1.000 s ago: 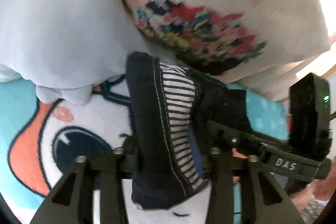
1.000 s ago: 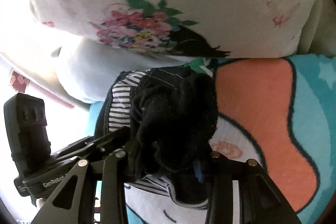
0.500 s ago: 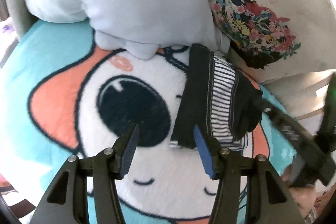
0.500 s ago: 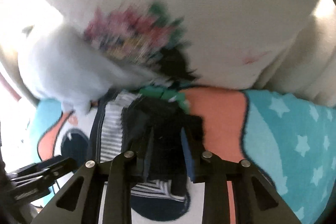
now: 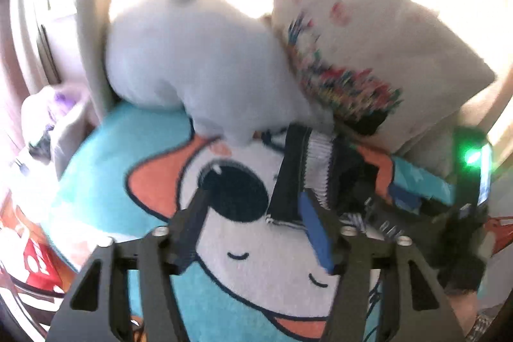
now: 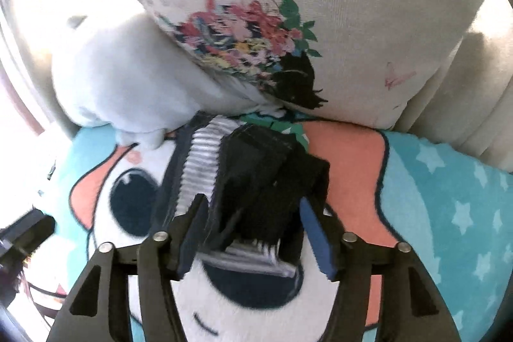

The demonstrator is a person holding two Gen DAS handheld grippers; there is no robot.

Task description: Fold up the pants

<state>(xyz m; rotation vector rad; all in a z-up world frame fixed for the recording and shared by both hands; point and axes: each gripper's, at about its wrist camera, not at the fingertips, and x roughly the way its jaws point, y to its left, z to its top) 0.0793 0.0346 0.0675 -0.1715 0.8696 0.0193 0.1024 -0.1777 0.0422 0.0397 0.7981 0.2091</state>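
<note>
The folded pants, dark with a black-and-white striped lining, lie in a compact bundle on the cartoon-face blanket. In the right wrist view my right gripper stands over the bundle's near end, jaws opening, the dark cloth between the blue pads but not pressed. The left wrist view shows the pants farther off to the right, beyond my left gripper, whose jaws are opening with nothing between them. The right gripper's body shows at the right there.
A white plush toy and a floral cushion lean at the back, touching the pants' far end. The blanket's left edge drops off toward clutter. A sofa back rises at the right.
Both grippers let go of the pants and opened. My left gripper pulled back and up to the left, away from the bundle. The right one drew back slightly, after nearly closing on the cloth.
</note>
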